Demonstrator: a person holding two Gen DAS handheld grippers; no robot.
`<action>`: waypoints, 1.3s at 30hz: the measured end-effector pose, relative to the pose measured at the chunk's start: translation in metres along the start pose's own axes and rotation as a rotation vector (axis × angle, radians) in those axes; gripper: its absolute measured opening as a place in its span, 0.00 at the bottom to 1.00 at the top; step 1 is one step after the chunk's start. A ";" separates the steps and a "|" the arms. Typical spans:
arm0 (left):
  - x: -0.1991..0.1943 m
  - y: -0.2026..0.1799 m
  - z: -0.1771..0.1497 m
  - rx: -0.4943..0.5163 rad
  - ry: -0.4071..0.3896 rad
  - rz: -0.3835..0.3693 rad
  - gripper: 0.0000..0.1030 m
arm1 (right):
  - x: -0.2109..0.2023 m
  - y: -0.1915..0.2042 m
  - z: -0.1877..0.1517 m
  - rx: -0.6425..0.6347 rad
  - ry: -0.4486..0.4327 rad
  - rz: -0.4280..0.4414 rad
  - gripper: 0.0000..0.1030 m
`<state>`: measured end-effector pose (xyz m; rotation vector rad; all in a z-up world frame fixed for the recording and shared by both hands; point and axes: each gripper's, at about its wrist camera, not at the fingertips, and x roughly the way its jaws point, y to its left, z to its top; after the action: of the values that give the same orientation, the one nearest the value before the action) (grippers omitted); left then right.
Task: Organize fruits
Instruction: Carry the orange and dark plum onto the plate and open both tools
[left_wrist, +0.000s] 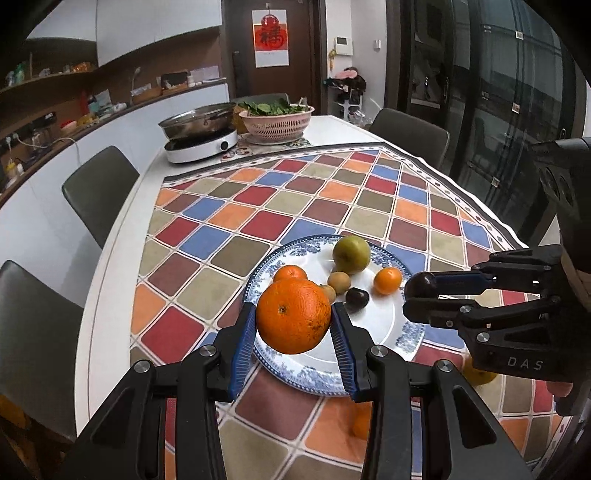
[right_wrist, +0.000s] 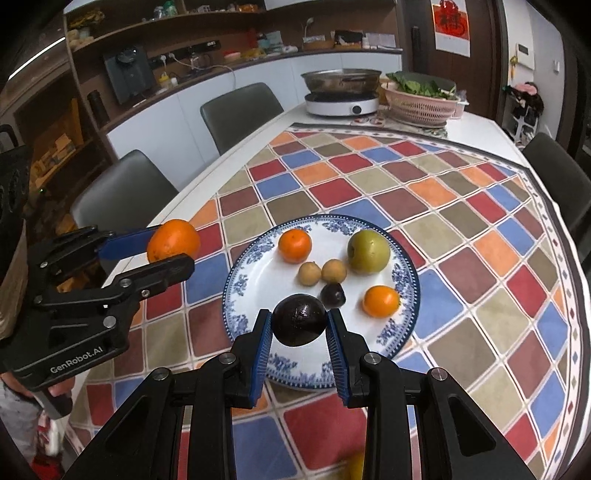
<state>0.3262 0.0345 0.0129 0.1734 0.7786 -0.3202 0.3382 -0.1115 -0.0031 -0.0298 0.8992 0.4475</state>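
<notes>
The left gripper (left_wrist: 293, 317) squeezes a big orange (left_wrist: 293, 315) between its two blue pads, so its jaws are only as wide as the fruit. The right gripper (right_wrist: 299, 321) pinches a dark round fruit (right_wrist: 299, 319) the same way, with its jaws closer together. Both fruits hang in the air above the near part of the blue-and-white plate (right_wrist: 251, 280).

The right wrist view shows the whole plate. On it lie two small oranges (right_wrist: 294, 244), a green apple (right_wrist: 368, 251), two little tan fruits (right_wrist: 309, 273) and a small dark fruit (right_wrist: 332, 294). In the left wrist view the big orange hides part of these.

Only the left wrist view shows more fruit on the cloth: a yellow one (left_wrist: 478, 374) under the right gripper, and an orange one (left_wrist: 361, 421) half hidden behind the left gripper's own finger.

The near half of the plate is bare. The checked tablecloth (right_wrist: 461, 236) is open all around the plate. The table edge is close on the left, with chairs (right_wrist: 122, 192) beside it. A cooker with a pan (right_wrist: 341, 90) and a pink basket (right_wrist: 421, 101) sit far away at the other end.
</notes>
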 end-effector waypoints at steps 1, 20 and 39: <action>0.004 0.002 0.001 0.000 0.005 -0.007 0.39 | 0.005 -0.001 0.002 0.004 0.009 0.002 0.30; 0.084 0.020 0.004 0.063 0.158 -0.101 0.39 | 0.080 -0.011 0.020 0.046 0.180 0.069 0.30; 0.091 0.015 0.007 0.073 0.210 -0.081 0.47 | 0.087 -0.019 0.020 0.086 0.189 0.088 0.39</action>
<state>0.3967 0.0265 -0.0463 0.2472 0.9838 -0.4116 0.4073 -0.0932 -0.0604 0.0475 1.1082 0.4932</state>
